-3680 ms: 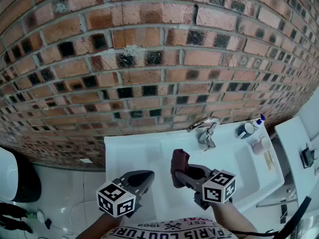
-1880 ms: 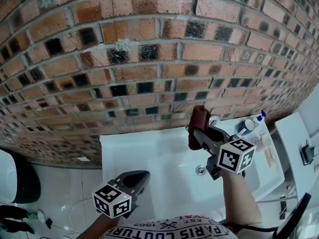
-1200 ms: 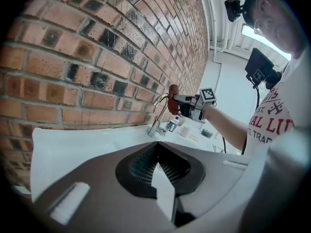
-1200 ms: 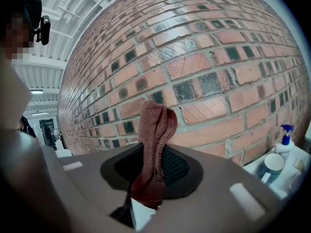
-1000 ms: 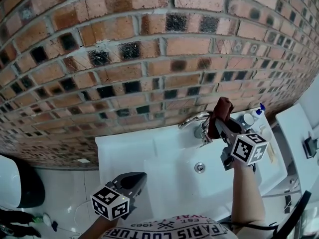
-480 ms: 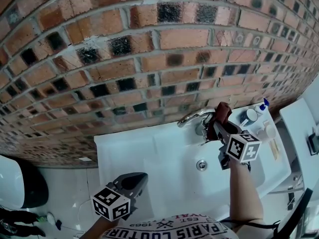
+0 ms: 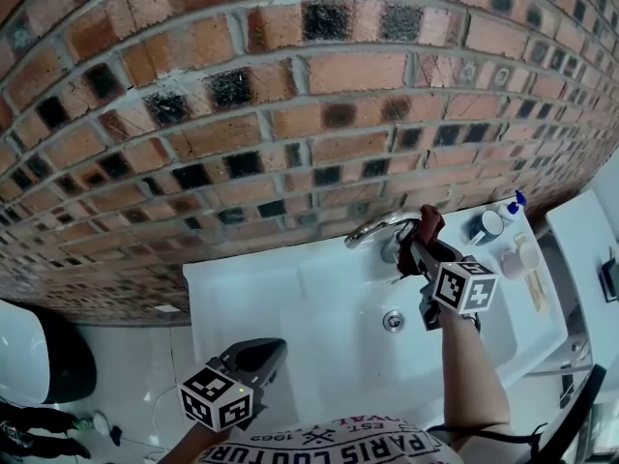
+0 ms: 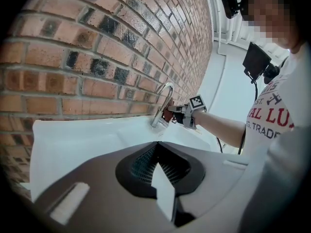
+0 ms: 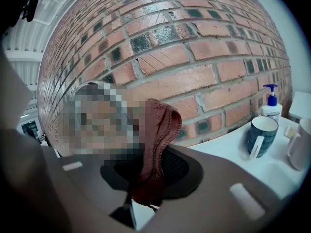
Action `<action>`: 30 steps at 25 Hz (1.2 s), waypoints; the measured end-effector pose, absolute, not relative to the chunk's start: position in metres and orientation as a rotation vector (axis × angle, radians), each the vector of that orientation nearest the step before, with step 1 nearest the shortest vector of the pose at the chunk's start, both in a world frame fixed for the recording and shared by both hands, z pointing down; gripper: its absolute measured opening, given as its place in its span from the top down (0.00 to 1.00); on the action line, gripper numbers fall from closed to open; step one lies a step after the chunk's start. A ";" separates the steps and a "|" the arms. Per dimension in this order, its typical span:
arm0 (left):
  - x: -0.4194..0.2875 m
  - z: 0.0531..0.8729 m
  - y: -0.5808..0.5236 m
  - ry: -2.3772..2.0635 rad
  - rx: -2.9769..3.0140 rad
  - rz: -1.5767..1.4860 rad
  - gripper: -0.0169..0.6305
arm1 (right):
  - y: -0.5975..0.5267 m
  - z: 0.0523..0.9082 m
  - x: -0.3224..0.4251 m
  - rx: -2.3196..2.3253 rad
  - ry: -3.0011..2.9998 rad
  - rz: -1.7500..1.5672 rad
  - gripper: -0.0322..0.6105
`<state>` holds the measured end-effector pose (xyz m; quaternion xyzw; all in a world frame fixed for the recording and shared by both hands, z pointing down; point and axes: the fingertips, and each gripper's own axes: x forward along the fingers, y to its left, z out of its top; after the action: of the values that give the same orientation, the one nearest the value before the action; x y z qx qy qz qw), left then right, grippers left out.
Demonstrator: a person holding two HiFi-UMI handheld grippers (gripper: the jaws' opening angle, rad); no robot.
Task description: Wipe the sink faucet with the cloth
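Nearby: mug [image 9: 262, 132], soap btl [image 9: 270, 106] beside faucet [image 7: 377, 227]; cloth [image 9: 160, 130] at it.

"PARIS COUTURE" printed on shirt [image 7: 340, 446], "EST"

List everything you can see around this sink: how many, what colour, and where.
sink: one, white, against the wall
brick wall: one, red-brown, behind the sink
faucet: one, chrome, sink's back edge
drain: one, metal, in the basin
cloth: one, dark red, beside the faucet
dark blue mug: one, ledge right of faucet
white mug: one, beside the blue mug
pump bottle: one, blue-topped, by the wall
left gripper: grey, shut, empty, front left
right gripper: grey, shut on the cloth
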<state>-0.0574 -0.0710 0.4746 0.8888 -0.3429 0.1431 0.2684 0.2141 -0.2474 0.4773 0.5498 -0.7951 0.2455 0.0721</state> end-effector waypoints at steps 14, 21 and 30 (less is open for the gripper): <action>-0.053 0.458 -0.063 -0.943 2.436 0.379 0.96 | -0.197 0.395 0.189 1.579 -2.620 0.459 0.80; -0.055 0.457 -0.060 -0.952 2.434 0.379 0.97 | -0.184 0.390 0.146 1.391 -2.679 0.356 0.80; -0.062 0.461 -0.068 -0.967 2.413 0.382 0.97 | -0.218 0.455 0.143 1.352 -2.453 0.429 0.80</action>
<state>-0.0623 -0.0682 0.4608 0.8882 -0.3560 0.1406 0.2542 0.1431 -0.2176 0.4555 0.4716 -0.8554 0.1497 0.1532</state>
